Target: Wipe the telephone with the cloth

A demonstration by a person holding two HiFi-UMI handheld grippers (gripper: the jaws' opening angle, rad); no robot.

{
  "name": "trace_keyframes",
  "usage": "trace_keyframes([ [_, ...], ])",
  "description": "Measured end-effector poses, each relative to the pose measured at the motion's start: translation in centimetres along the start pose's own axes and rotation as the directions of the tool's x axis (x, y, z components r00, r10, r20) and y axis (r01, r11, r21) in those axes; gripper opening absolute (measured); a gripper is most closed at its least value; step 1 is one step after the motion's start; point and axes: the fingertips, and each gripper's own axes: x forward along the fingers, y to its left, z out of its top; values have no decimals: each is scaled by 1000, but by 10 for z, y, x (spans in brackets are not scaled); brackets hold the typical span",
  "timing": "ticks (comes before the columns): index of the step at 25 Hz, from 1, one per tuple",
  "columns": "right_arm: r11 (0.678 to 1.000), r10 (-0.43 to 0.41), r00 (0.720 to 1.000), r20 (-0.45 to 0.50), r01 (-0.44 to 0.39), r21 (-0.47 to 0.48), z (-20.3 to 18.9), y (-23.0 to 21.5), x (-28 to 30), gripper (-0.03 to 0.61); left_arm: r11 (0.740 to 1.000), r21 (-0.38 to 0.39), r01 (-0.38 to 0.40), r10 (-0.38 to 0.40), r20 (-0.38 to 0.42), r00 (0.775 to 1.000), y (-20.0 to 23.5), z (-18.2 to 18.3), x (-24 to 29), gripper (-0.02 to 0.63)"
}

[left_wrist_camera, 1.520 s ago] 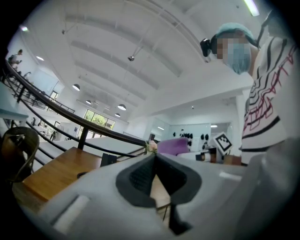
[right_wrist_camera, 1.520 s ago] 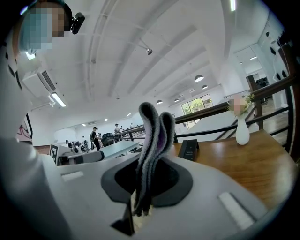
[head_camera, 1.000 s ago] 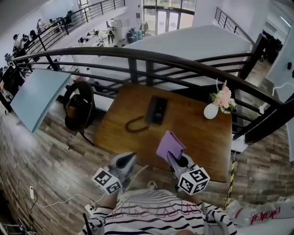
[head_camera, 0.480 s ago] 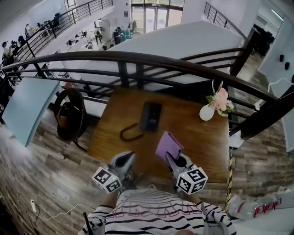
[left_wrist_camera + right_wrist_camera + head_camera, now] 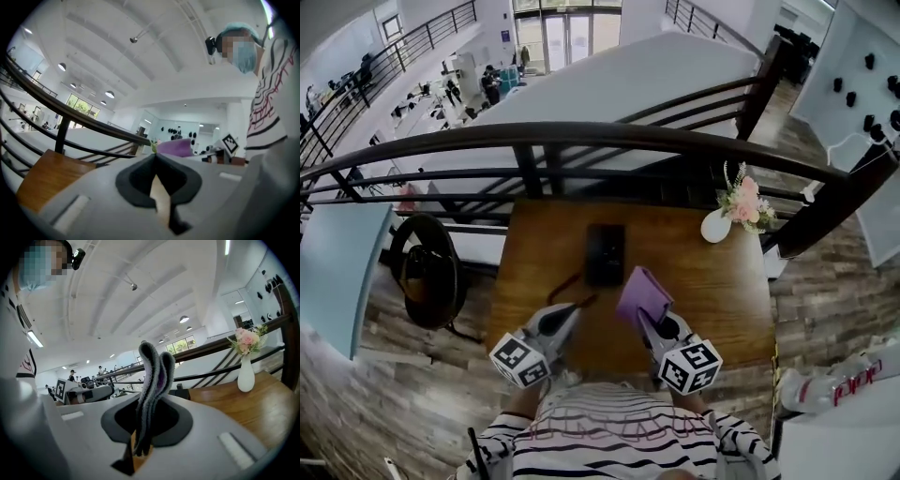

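Head view: telephone [image 5: 605, 253] is lying flat mid-table, toward 12 o'clock from both grippers, its cord [image 5: 570, 284] trailing off toward 7 o'clock. Right gripper [image 5: 650, 322] is clamping a folded purple cloth [image 5: 643, 294], which is standing up out of the jaws at the telephone's 5 o'clock, near it. Left gripper [image 5: 566, 315] is hovering at the near edge of the table [image 5: 722, 291], beside the cord end, jaws pressed together on nothing. Bare wood is lying open from the cloth toward 3 o'clock. A vase [image 5: 714, 226] of flowers is sitting in the 2 o'clock corner, well apart. A dark railing [image 5: 581, 137] is running along the far edge.
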Motion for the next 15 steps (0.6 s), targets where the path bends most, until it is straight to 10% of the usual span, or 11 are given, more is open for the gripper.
trace_keyframes([
  [15,985,-172,985,26,172,25,-8,29,104,37,987,-30,155,-157,-62,986,104,21,-29,2],
])
